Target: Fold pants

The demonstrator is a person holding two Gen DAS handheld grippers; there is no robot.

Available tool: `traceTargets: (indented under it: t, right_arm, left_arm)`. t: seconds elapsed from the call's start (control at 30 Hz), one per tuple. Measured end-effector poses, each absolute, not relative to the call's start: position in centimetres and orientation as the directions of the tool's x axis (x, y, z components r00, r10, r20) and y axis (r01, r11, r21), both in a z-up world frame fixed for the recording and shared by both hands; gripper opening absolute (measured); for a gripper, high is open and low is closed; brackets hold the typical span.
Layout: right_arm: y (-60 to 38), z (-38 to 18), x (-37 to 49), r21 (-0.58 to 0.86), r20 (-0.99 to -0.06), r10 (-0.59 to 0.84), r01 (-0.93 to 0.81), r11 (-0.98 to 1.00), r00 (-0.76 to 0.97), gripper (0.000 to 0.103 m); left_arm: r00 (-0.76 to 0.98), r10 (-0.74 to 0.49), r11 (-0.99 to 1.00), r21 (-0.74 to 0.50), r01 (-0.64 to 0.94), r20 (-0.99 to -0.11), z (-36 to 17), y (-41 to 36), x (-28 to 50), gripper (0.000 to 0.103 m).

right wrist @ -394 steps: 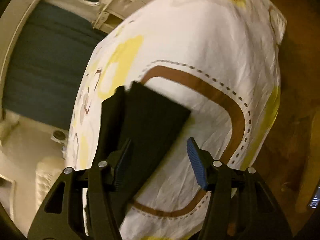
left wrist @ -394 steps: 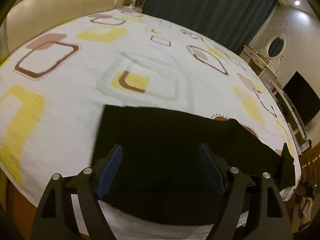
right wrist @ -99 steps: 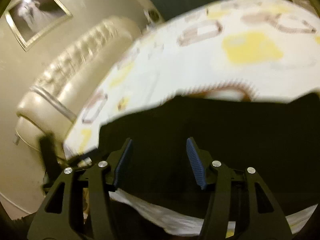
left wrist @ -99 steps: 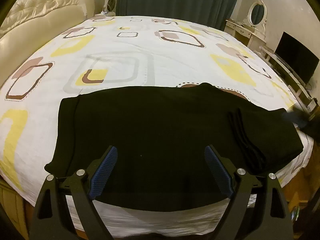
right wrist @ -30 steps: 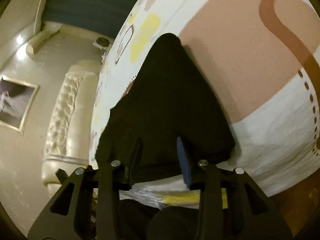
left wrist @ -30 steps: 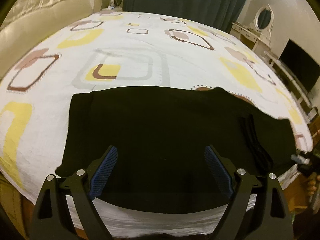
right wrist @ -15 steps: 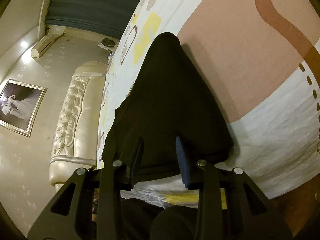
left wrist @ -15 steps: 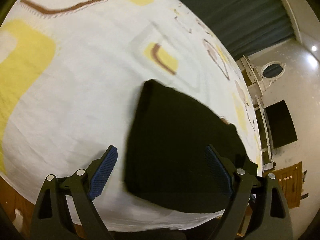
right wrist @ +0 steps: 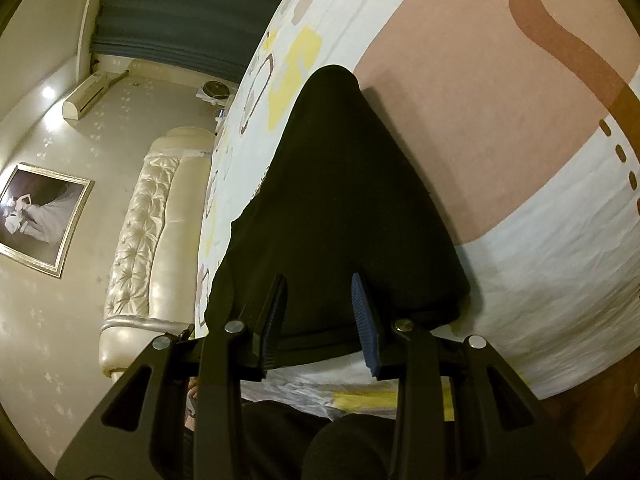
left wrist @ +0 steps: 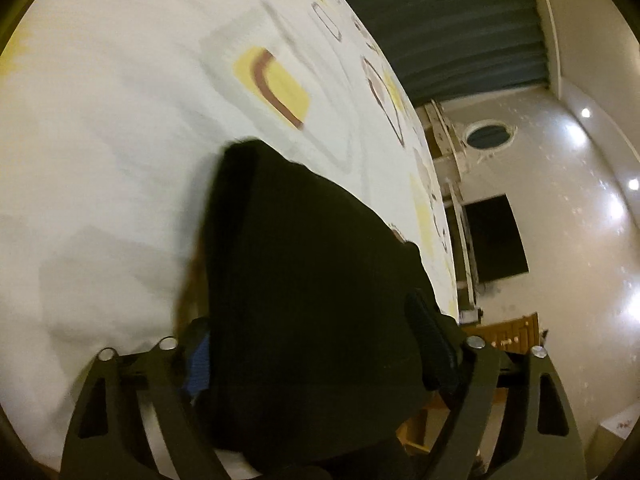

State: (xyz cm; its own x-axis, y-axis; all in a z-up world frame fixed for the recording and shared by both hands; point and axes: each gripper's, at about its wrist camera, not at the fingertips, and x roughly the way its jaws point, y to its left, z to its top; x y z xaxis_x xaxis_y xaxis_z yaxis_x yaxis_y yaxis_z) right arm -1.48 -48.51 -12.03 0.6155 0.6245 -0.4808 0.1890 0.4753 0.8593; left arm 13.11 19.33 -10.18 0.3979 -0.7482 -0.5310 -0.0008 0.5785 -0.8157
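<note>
Black folded pants (left wrist: 312,300) lie near the front edge of a white patterned bed sheet (left wrist: 100,160). My left gripper (left wrist: 308,320) is low at one end of them. Its jaws are closing with the fabric filling the gap, and the cloth half covers the left blue pad (left wrist: 198,364). The pads do not visibly press. In the right wrist view the pants (right wrist: 340,208) stretch away from my right gripper (right wrist: 319,280). That gripper stands narrow, with the thick near hem caught between its pads.
A cream tufted headboard (right wrist: 152,232) and a framed picture (right wrist: 40,216) are at the left end. Dark curtains (left wrist: 440,20), an oval mirror (left wrist: 488,136) and a TV (left wrist: 494,240) line the far side. A person's dark-clad leg (right wrist: 320,440) is by the bed edge.
My left gripper swung to the pants' left end, rolled and sank, and its jaws narrowed around the fabric. The right gripper and its end of the pants stayed still.
</note>
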Motion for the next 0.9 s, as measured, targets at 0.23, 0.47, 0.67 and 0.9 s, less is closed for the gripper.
traceTargets:
  t: [0.23,0.47,0.67,0.9]
  right_arm:
    - [-48.4,-12.1,-1.5,0.878,-0.449,0.638,0.175,0.447,0.626,0.04]
    - [-47.4,-11.0,-1.1,0.883,-0.419,0.643,0.121,0.454,0.641,0.073]
    - [-46.1,-10.0,-0.8,0.854,-0.444,0.625,0.094,0.511,0.642,0.088]
    - [-46.3,-10.3,-1.0,0.869,-0.425,0.629,0.101,0.484,0.651,0.089]
  left_arm:
    - [0.373,-0.719,0.619,-0.784,-0.04,-0.587,-10.7,17.7,13.2,0.019]
    - [0.412,-0.664,0.688,-0.726,0.009,-0.624,-5.8,15.6,12.6,0.015]
    - [0.438,-0.667,0.698,-0.711,0.084,-0.603,-0.6,12.8,12.1,0.013]
    - [0.441,-0.671,0.72,-0.667,0.193,-0.596,5.1,7.5,11.4,0.013]
